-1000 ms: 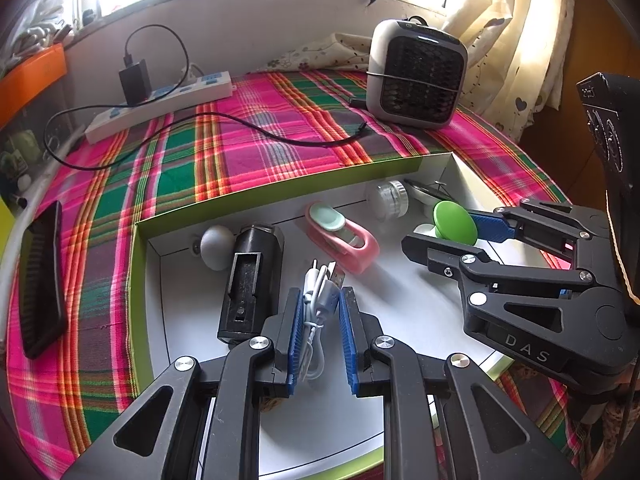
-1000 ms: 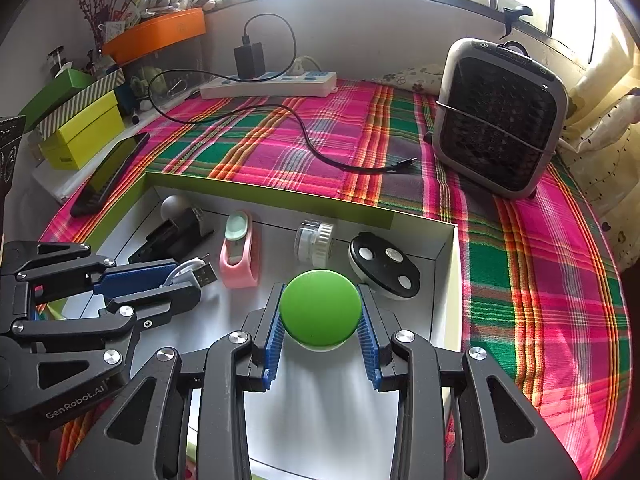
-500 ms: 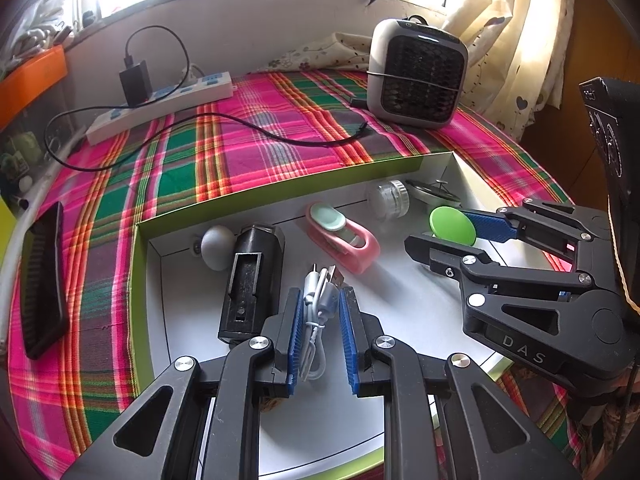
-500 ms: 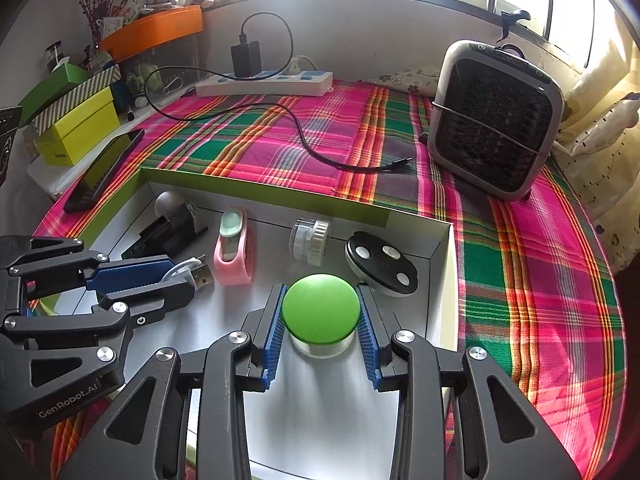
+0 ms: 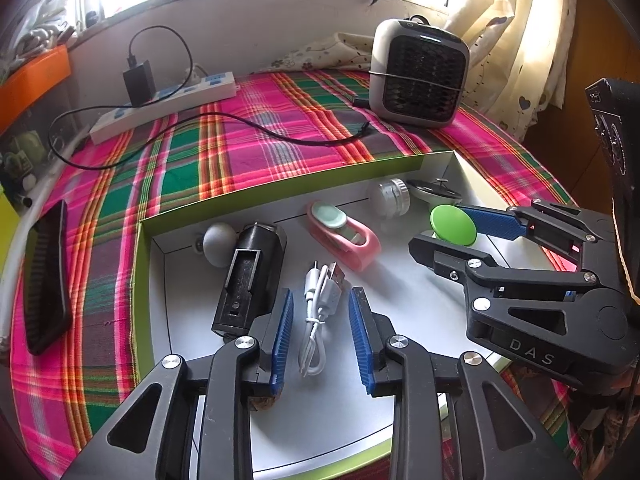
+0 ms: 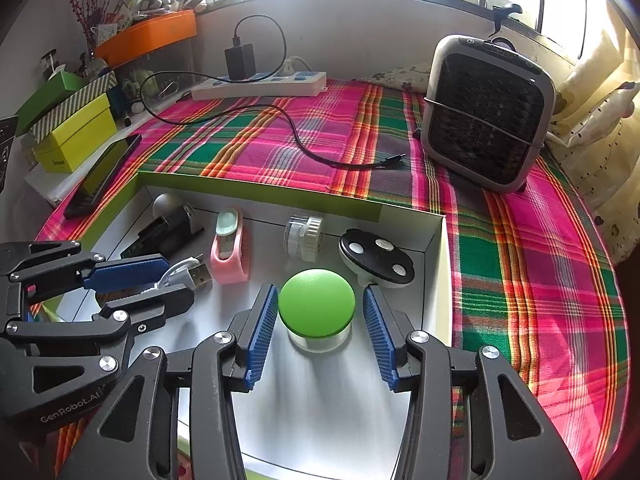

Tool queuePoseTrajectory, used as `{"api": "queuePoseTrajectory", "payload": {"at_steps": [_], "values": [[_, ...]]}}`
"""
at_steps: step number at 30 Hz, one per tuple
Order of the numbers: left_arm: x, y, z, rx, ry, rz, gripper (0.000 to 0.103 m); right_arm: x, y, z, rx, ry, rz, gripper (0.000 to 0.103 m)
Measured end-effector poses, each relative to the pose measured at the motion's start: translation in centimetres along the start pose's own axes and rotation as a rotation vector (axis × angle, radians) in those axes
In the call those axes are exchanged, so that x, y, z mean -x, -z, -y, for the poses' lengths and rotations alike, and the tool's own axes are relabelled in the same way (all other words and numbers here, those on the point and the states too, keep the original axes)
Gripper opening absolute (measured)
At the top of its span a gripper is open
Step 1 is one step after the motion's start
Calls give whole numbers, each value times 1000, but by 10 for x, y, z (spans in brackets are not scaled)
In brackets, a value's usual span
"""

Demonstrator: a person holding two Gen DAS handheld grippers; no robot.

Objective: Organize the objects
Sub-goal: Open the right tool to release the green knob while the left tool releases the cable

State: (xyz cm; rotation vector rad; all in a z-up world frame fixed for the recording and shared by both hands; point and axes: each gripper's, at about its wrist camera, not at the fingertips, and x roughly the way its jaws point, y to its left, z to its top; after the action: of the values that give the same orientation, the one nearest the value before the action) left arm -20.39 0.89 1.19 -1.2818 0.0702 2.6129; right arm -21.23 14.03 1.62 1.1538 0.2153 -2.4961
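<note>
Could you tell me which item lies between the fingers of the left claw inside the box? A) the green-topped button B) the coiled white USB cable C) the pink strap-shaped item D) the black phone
B: the coiled white USB cable lies on the box floor between the blue pads of the left claw, whose jaws are opening and clear of it.

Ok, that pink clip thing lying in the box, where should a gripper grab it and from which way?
Probably take the pink clip across its two long flat sides, near the middle, coming down from above. It lies flat on the box floor with bare floor on both long sides, so fingers could drop in there. Its looped end and the mint cap give rounder, less sure surfaces.
</note>
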Motion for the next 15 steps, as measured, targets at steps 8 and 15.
{"api": "queuePoseTrajectory", "payload": {"at_steps": [8,15], "values": [[6,4,2,-2,-11,9,29,8,3,1,-27,-20,19,50],[14,7,3,-1,-15,25,31,17,7,0,-37,-6,36,50]]}}
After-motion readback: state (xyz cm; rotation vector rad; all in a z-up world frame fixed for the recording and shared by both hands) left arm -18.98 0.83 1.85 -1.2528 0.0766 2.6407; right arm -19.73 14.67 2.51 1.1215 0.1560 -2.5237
